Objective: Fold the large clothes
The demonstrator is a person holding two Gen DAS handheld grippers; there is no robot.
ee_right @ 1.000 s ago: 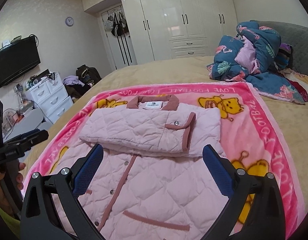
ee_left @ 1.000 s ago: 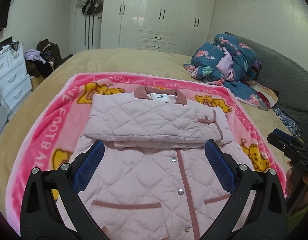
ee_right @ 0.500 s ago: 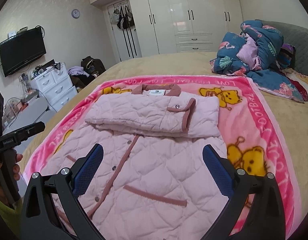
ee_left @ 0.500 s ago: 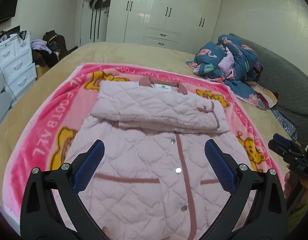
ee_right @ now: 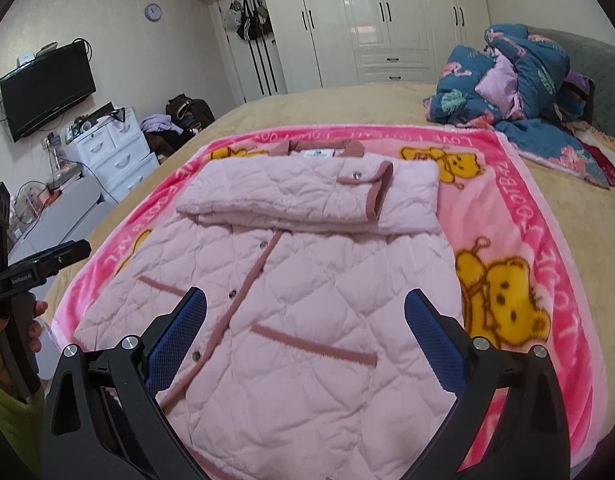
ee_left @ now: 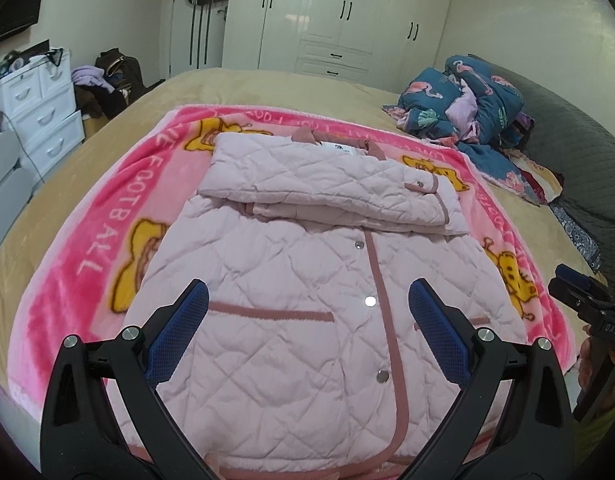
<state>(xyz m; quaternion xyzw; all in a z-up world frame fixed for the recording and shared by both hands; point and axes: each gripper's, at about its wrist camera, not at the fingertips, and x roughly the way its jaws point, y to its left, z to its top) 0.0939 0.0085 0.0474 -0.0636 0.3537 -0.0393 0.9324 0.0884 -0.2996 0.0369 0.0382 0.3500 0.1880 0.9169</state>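
The bed carries a pink blanket, and on it lies the pink quilted jacket, sleeves folded across its chest. Left gripper and right gripper hover above its hem, the 2 fingers of each spread, gripping nothing.
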